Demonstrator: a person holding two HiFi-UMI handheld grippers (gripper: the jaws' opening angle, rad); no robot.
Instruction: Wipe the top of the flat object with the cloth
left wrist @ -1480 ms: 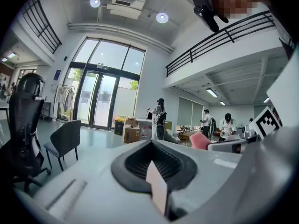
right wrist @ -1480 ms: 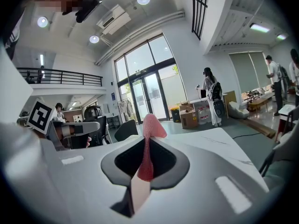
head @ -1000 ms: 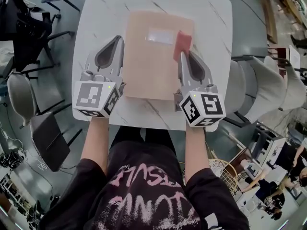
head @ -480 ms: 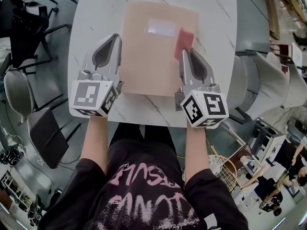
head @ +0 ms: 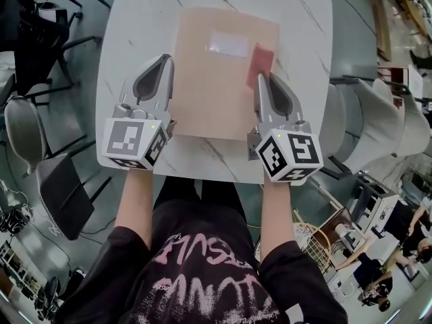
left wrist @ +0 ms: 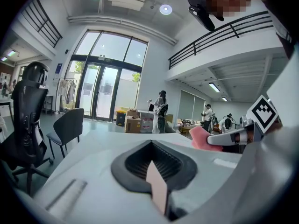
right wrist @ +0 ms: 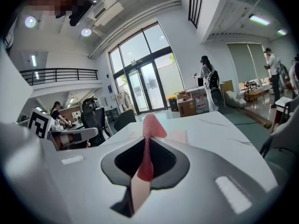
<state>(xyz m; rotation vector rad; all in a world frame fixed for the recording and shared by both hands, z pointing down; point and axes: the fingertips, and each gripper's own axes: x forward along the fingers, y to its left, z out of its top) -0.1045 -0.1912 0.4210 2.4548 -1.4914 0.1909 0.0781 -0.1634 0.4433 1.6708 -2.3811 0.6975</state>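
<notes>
A tan flat object (head: 214, 86) with a white label (head: 228, 44) lies on the white marble table (head: 135, 19). My right gripper (head: 260, 75) is shut on a pink-red cloth (head: 260, 61), which rests on the object's right side. In the right gripper view the cloth (right wrist: 150, 127) sticks up out of the shut jaws (right wrist: 146, 146). My left gripper (head: 165, 58) lies along the object's left edge with its jaws together. In the left gripper view a thin tan sliver shows at the seam (left wrist: 152, 160); whether it is gripped I cannot tell. That view also shows the cloth (left wrist: 201, 138) at the right.
The table's near edge (head: 202, 174) runs just behind both grippers. A black office chair (head: 40, 39) and a dark seat (head: 64, 194) stand left of the table. Grey chairs (head: 364, 127) stand on its right. People and boxes are far off in the hall.
The right gripper has drawn the cloth a little toward me along the flat object's right side. The left gripper has stayed by the left edge.
</notes>
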